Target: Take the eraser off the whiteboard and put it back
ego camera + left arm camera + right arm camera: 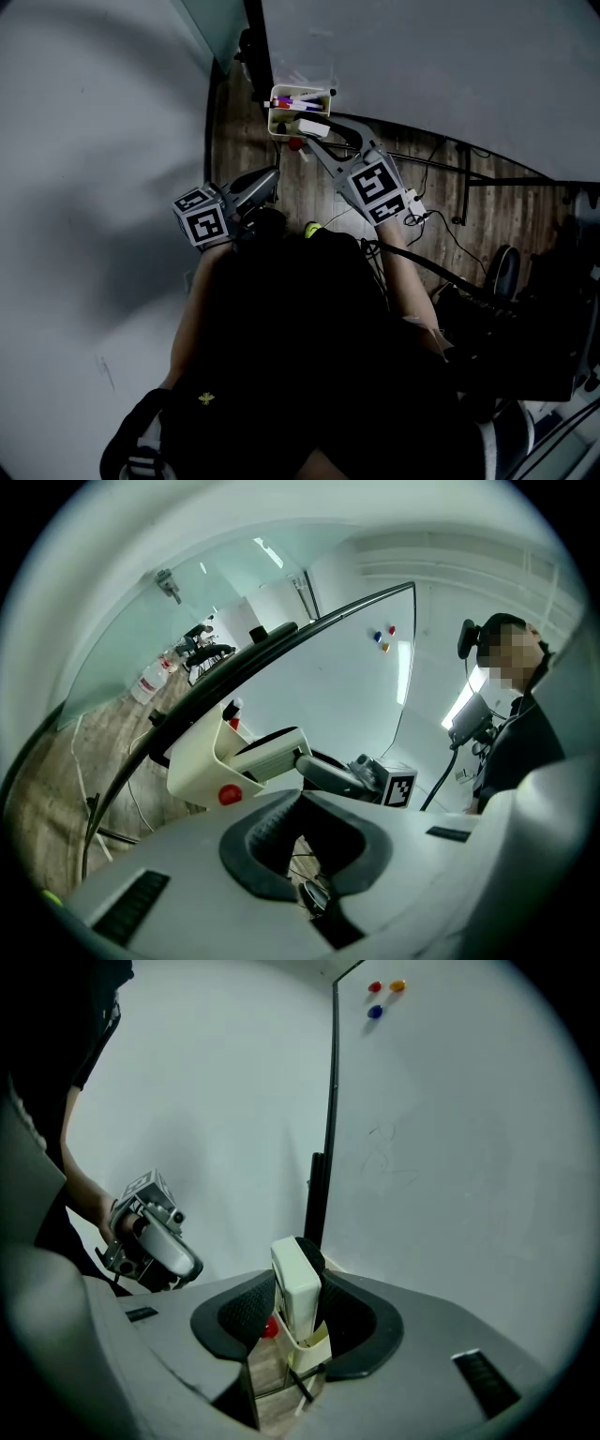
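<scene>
**Dark-clothed person with two pale grey hand-held grippers**

The left gripper (270, 180) and right gripper (307, 133) are smooth, pale grey moulded shells. Each ends in two curved black pads (264, 841) with ribbed faces. A black slotted strip (483, 1382) is set into the shell on either side, behind the jaws. At each gripper's rear sits a white cube (202, 217) printed with black square markers. A thin black cable (439, 778) runs from behind the right gripper's cube. The person wears a dark short-sleeved top (300, 337).
</scene>
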Demonstrator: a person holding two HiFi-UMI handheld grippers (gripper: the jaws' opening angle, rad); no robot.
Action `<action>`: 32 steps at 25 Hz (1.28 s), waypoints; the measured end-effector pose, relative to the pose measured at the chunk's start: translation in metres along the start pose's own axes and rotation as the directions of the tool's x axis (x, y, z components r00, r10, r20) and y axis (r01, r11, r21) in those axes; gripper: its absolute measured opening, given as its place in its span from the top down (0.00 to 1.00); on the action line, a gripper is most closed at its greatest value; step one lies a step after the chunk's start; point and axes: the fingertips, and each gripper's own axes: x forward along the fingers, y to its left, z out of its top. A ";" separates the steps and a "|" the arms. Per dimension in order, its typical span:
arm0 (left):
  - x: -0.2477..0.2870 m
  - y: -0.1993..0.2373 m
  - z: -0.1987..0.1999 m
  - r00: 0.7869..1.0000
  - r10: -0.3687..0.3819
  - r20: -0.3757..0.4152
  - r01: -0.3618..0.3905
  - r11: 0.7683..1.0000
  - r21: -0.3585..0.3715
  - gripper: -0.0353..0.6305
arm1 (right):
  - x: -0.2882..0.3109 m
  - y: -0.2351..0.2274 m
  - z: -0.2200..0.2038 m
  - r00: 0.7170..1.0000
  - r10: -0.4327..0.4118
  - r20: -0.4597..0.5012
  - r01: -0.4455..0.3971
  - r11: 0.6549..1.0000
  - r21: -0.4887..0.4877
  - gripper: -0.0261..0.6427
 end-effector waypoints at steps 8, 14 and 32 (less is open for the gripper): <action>0.006 -0.010 -0.001 1.000 -0.003 0.020 0.003 1.000 0.012 0.92 | -0.017 0.002 0.020 0.998 0.006 0.059 -0.006 1.000 0.000 0.74; 0.012 -0.013 -0.001 0.999 -0.005 0.034 0.004 0.999 0.048 0.92 | -0.030 0.001 0.033 0.996 0.008 0.090 -0.007 1.000 -0.013 0.74; 0.029 -0.035 -0.005 1.000 -0.004 0.014 0.002 0.987 0.158 0.92 | -0.071 0.012 0.061 0.990 0.015 0.143 -0.007 0.998 -0.057 0.74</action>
